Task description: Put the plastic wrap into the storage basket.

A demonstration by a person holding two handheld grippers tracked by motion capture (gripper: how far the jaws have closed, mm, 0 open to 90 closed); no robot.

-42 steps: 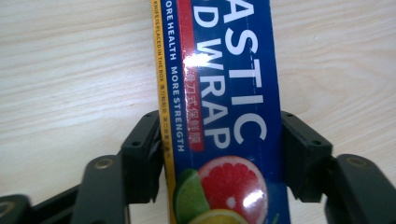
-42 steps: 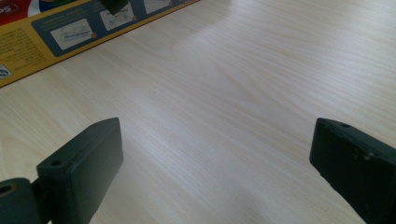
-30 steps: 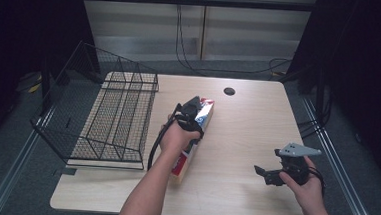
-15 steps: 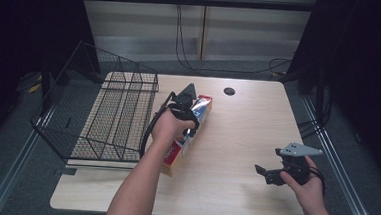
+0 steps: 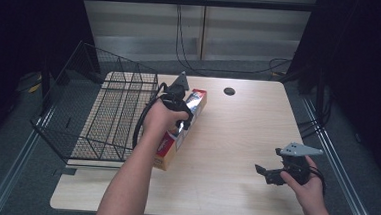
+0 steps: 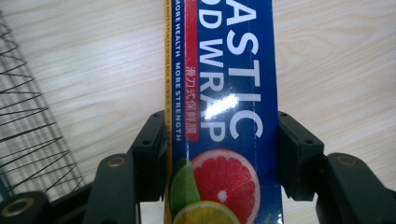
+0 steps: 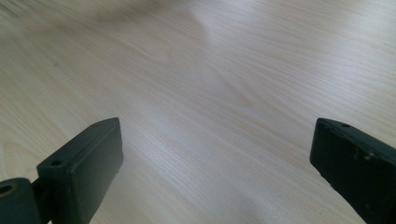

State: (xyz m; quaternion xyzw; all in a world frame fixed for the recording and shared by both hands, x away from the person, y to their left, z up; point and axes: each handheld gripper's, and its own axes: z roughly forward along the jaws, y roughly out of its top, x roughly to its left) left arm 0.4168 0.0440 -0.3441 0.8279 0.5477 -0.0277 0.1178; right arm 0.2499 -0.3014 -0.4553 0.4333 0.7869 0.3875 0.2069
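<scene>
Left gripper shifted left with clamped plastic wrap box, beside wire basket, right gripper jaws apart over table.

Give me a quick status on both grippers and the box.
Left gripper shut on plastic wrap box. Right gripper open over bare table. Wire basket beside box, nothing blocking.

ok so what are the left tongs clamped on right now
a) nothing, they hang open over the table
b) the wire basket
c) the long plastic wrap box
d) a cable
c: in the left gripper view the left tongs press both sides of the plastic wrap box, beside the wire basket.
</scene>
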